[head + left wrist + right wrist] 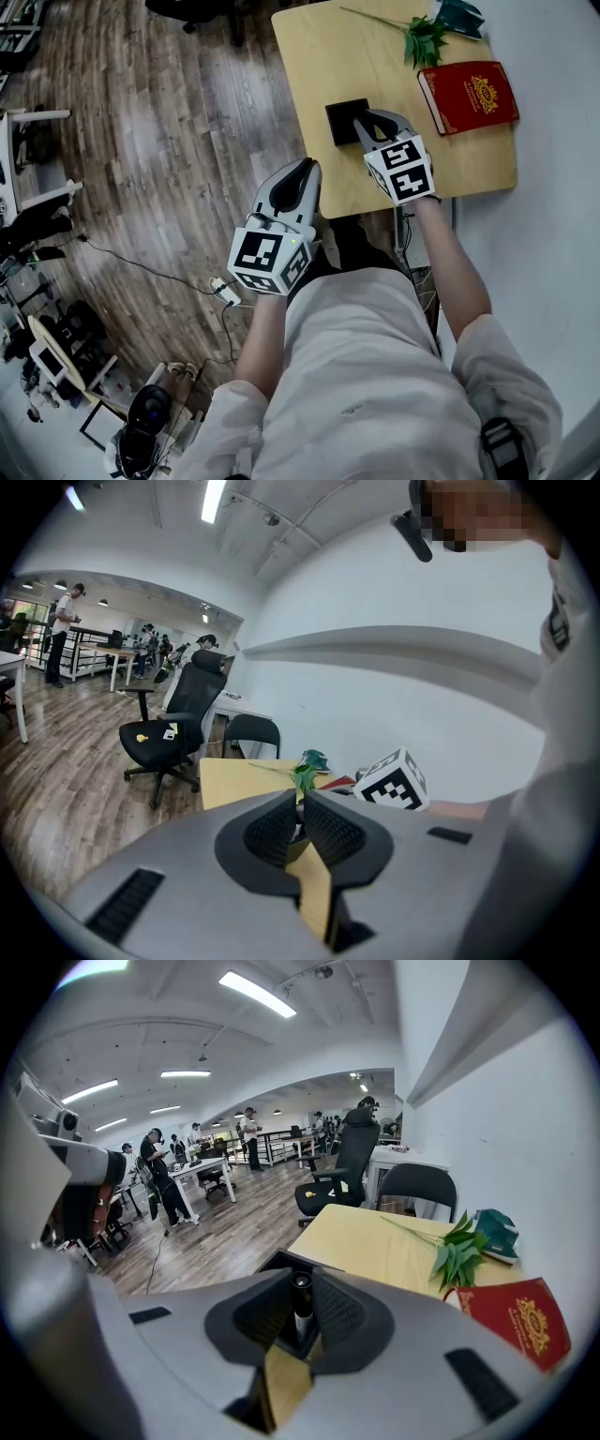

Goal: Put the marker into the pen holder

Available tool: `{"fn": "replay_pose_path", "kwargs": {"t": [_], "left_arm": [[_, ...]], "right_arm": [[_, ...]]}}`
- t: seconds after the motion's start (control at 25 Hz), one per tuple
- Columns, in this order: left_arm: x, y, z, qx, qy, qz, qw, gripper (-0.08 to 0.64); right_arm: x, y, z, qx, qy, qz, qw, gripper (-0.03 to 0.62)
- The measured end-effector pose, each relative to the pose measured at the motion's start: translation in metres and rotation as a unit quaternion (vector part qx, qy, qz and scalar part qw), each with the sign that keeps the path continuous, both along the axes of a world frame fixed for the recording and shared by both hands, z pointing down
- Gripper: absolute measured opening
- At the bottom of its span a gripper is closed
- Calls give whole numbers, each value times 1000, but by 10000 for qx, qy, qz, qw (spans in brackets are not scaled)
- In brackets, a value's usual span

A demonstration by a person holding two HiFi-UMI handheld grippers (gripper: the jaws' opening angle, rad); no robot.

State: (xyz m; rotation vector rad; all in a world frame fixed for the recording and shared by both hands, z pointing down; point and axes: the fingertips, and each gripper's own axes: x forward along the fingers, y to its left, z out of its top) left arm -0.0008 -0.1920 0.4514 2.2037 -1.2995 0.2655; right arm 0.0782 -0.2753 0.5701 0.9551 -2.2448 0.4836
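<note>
The black square pen holder (343, 119) stands on the wooden table (328, 56) near its front left part. My right gripper (364, 124) hangs right over the holder, shut on a marker (301, 1309) with a black cap and white body. In the right gripper view the marker sits between the pads (333, 1312), and the holder (274, 1260) shows just beyond the right gripper (302, 1288). My left gripper (302, 173) hovers off the table's front left edge, above the floor. In its own view the left gripper (302, 819) is shut with nothing in it.
A red book (469, 96) lies at the table's right side. A green leafy sprig (424, 37) and a teal object (461, 15) lie at the far right. A white wall runs along the right. Office chairs (164, 738) stand beyond the table on the wooden floor (187, 141).
</note>
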Motion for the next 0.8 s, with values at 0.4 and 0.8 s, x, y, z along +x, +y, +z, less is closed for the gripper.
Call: {"fn": "replay_pose_path", "kwargs": {"t": [0.4,0.8], "left_arm": [[0,1,0,1,-19,-17,10000,28],[0,-1,0,-13,-22,-51,10000,28]], "right_arm": [[-3,-4,5,47,47,-31,10000,63],[-5,-16,9,188,160,-48,9997,64]]}}
